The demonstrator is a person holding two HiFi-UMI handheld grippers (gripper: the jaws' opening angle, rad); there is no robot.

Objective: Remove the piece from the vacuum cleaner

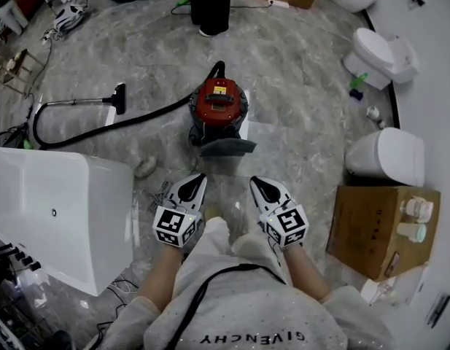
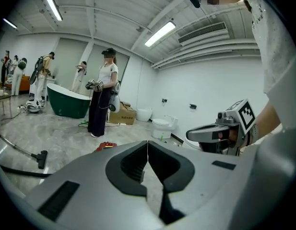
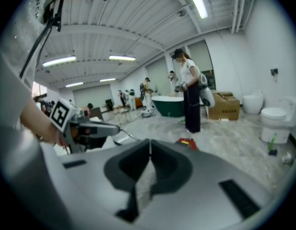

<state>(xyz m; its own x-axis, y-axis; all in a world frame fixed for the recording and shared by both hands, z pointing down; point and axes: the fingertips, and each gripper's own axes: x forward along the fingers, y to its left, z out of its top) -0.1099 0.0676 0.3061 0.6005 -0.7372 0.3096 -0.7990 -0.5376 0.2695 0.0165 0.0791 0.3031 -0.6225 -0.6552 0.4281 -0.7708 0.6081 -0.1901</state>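
Observation:
The red canister vacuum cleaner (image 1: 219,106) stands on the grey floor ahead of me, with a dark grey piece (image 1: 226,147) at its near side. Its black hose (image 1: 79,133) loops off to the left and ends in a floor nozzle (image 1: 119,97). My left gripper (image 1: 200,176) and right gripper (image 1: 255,181) hover side by side just short of the vacuum, both shut and holding nothing. In the left gripper view the jaws (image 2: 148,143) meet, with the red vacuum (image 2: 105,146) just beyond. The right gripper view shows the same closed jaws (image 3: 150,142) and the vacuum (image 3: 188,143).
A white bathtub (image 1: 57,217) sits at my left. A cardboard box (image 1: 378,228) with cups on it stands at my right, with toilets (image 1: 389,155) (image 1: 381,57) along the right wall. A person (image 1: 210,6) stands beyond the vacuum. Cables lie near the tub.

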